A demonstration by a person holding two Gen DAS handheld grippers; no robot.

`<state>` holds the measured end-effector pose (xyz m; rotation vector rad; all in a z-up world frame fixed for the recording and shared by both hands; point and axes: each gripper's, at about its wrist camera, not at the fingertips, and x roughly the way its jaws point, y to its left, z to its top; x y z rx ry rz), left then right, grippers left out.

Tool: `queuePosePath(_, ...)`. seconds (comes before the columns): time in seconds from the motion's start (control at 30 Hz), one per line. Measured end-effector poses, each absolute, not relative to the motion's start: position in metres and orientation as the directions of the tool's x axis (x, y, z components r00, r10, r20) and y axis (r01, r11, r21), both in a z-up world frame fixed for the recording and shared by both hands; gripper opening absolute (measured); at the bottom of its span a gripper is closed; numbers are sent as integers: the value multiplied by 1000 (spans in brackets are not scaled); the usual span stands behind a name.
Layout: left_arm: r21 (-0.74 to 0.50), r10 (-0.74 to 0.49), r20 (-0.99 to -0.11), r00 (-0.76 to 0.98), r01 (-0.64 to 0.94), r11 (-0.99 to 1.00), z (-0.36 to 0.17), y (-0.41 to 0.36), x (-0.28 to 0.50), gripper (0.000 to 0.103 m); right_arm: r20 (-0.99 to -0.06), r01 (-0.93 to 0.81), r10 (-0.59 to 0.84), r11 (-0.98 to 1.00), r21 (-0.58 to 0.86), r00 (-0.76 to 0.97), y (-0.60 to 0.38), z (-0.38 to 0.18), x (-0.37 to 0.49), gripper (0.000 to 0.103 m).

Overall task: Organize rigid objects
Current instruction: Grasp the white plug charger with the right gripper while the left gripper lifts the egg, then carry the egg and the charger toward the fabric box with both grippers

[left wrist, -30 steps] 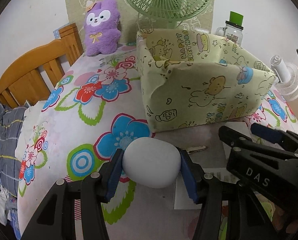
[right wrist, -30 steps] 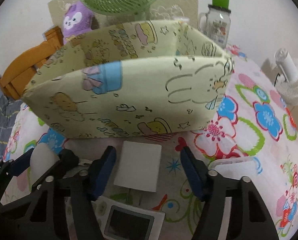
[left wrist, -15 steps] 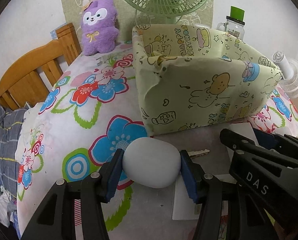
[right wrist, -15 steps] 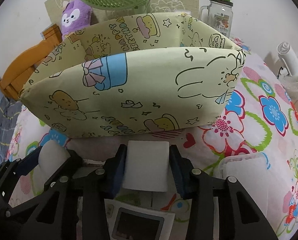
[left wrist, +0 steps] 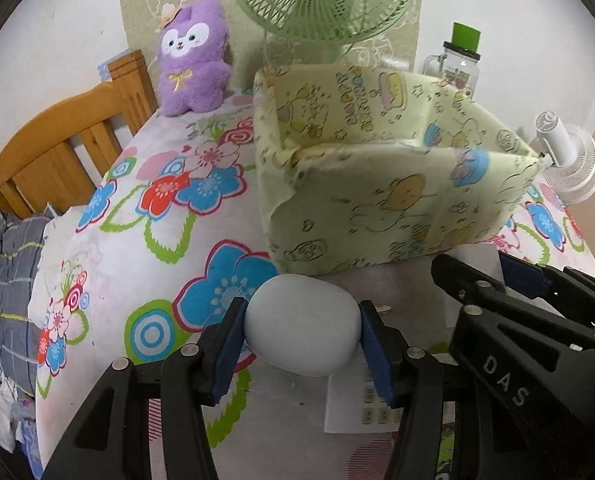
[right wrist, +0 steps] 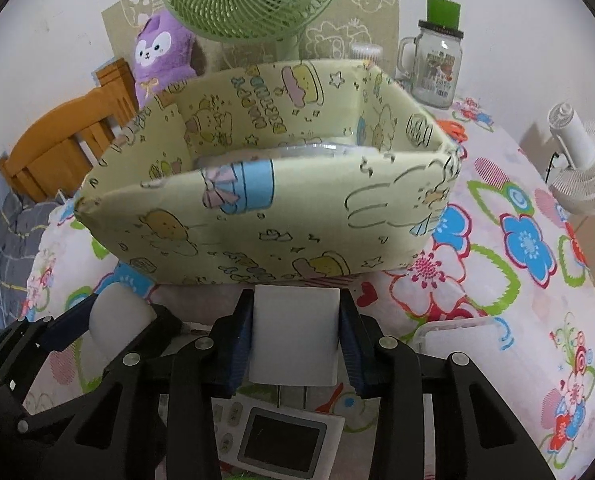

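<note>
Egg (left wrist: 301,326), the smooth pale rounded thing, sits clamped between your left gripper (left wrist: 300,344) pads, low over the floral cloth (left wrist: 137,216) just short of the box (left wrist: 397,200). It looks hard, light and slippery: its curved sides give the pads little to bite on, so keep the hold across its widest part. Your right gripper (right wrist: 296,338) has just been closing on the white block (right wrist: 294,334), and its pads now press the block's two flat sides. That one looks stiff and easy to hold square, near the box's front wall. Count: one egg, one block, one box with something pale and clear-wrapped inside, one screen device (right wrist: 283,442) under the block, one key (left wrist: 381,309) beside the egg, two fans, one jar, one plush.
</note>
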<state>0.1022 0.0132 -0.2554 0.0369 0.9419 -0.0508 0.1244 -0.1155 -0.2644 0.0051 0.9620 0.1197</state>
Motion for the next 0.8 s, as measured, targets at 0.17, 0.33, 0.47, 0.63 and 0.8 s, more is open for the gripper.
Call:
queuePosePath(0.17, 0, -39, -799, 600, 64, 998, -244, 11, 99, 57, -810, -94, 100, 994, 56, 579, -117, -252, 121, 42)
queuePosePath(0.33, 0, -39, -792, 609, 63, 998, -234, 9, 94, 57, -802, -91, 94, 995, 50, 589, -117, -240, 114, 42)
queuePosePath(0.47, -1, -41, -788, 614, 66, 998, -225, 7, 88, 57, -799, -88, 80, 996, 33, 596, -118, -230, 108, 42)
queuePosePath(0.63, -20, -67, -783, 618, 84, 996, -210, 3, 81, 57, -794, -79, 65, 997, 22, 605, -122, -212, 98, 42)
queuePosePath(0.8, -17, -76, -771, 632, 99, 995, -191, -3, 73, 57, -782, -73, 57, 997, 15, 621, -127, -192, 89, 42)
